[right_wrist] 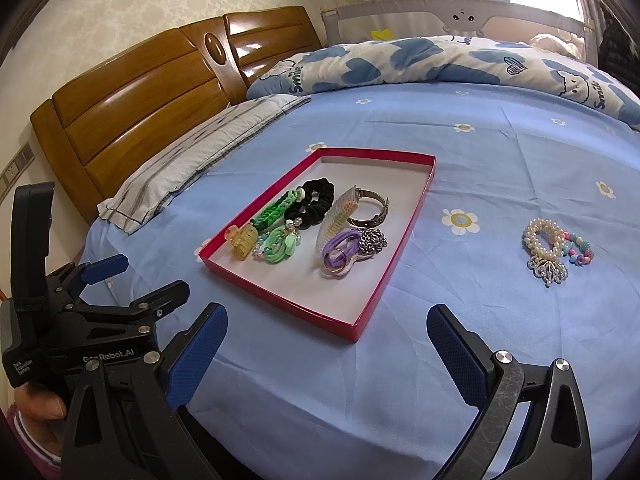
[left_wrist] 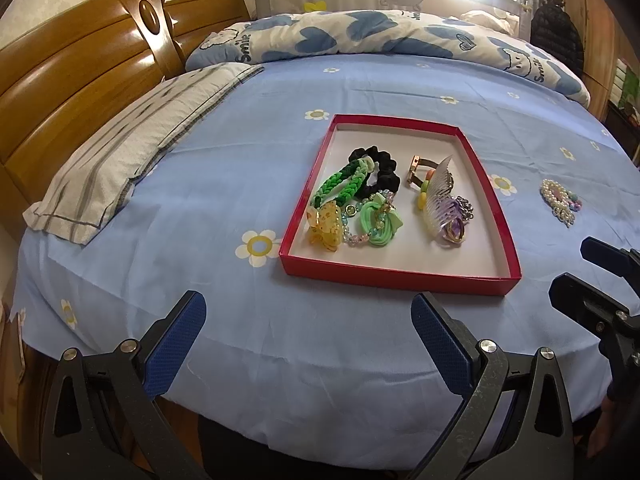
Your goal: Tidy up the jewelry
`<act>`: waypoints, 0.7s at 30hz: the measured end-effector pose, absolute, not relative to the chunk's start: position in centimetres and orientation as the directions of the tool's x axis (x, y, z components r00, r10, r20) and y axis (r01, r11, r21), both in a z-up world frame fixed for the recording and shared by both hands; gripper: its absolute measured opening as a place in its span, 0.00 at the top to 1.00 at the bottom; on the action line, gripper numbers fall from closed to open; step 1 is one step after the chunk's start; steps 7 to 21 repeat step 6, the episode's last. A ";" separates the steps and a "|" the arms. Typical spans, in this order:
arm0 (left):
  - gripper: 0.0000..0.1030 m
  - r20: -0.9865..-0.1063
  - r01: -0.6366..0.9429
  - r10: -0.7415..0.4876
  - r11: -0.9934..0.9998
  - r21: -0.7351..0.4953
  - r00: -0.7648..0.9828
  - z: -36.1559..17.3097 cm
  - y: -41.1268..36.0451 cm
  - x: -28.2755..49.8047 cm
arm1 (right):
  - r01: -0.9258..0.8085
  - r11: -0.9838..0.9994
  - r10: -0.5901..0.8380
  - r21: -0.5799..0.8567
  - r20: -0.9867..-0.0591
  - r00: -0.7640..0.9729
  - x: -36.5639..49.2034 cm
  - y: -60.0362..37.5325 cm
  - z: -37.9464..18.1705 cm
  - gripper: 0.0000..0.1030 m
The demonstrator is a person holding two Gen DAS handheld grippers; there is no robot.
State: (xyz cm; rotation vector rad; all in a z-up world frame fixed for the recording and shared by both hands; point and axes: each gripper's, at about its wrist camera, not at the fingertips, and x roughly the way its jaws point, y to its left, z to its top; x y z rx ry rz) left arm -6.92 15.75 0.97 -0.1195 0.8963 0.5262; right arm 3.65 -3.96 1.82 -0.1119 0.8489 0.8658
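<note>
A shallow red box (left_wrist: 500,216) (right_wrist: 416,216) lies on the blue bed sheet. It holds a black scrunchie (left_wrist: 384,168) (right_wrist: 320,196), a green braided band (left_wrist: 340,184) (right_wrist: 274,210), a yellow claw clip (left_wrist: 324,228) (right_wrist: 244,240), a clear comb (left_wrist: 438,192) (right_wrist: 340,210) and several other pieces. A pearl bracelet with coloured beads (left_wrist: 560,200) (right_wrist: 554,250) lies on the sheet right of the box. My left gripper (left_wrist: 308,336) is open and empty, in front of the box. My right gripper (right_wrist: 326,340) is open and empty, near the box's front corner.
A striped pillow (left_wrist: 132,152) (right_wrist: 200,152) lies left of the box by the wooden headboard (left_wrist: 80,80) (right_wrist: 140,104). A blue-and-white duvet (left_wrist: 380,36) (right_wrist: 440,60) is bunched at the far side. The bed's near edge runs just under both grippers.
</note>
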 end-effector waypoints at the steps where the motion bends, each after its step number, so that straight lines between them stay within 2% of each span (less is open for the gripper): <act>1: 0.00 -0.772 -0.485 0.384 0.867 0.113 0.506 0.9 15.9 -6.7 | -0.708 0.665 0.624 0.239 -0.698 0.350 3.8 -3.9 1.7 0.02; 21: 0.00 -0.778 -0.480 0.375 0.870 0.108 0.504 0.8 16.0 -6.0 | -0.703 0.667 0.622 0.247 -0.705 0.342 4.6 -3.6 1.3 0.02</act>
